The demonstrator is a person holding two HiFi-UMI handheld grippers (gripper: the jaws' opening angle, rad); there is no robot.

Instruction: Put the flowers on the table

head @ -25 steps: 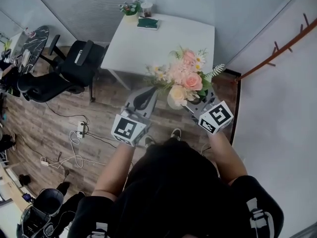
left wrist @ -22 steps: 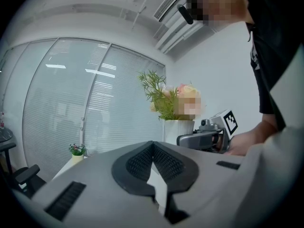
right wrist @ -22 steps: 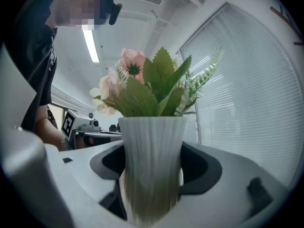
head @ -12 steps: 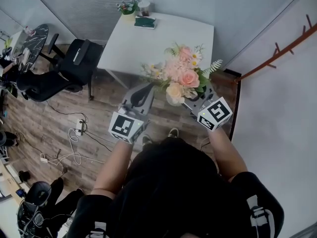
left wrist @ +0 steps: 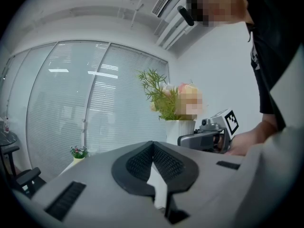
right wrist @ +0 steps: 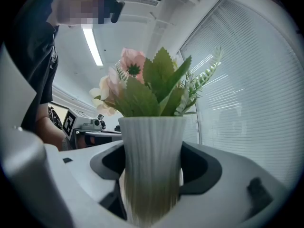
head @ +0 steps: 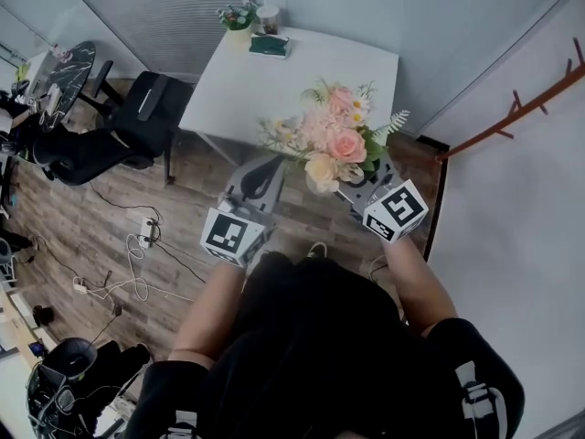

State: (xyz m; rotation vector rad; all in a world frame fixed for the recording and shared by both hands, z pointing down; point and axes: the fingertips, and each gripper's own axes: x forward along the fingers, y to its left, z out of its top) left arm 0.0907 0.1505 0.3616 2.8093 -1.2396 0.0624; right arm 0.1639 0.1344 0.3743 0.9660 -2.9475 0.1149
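A white ribbed vase (right wrist: 151, 170) holds pink and cream flowers (head: 335, 143) with green leaves. My right gripper (right wrist: 152, 175) is shut on the vase, its jaws pressed to both sides of it, and carries it in the air over the wooden floor in front of the white table (head: 302, 85). The bouquet also shows in the left gripper view as flowers (left wrist: 173, 101) in the vase (left wrist: 179, 128). My left gripper (head: 260, 181) sits just left of the bouquet, shut with nothing between its pads (left wrist: 153, 163).
At the table's far edge stand a small potted plant (head: 238, 16), a cup (head: 267, 15) and a green book (head: 271, 44). A black office chair (head: 137, 117) stands left of the table. Cables and a power strip (head: 146, 238) lie on the floor. A wall (head: 512, 199) runs along the right.
Both grippers and the bouquet have crept slightly forward toward the table. The grip on the vase is unchanged.
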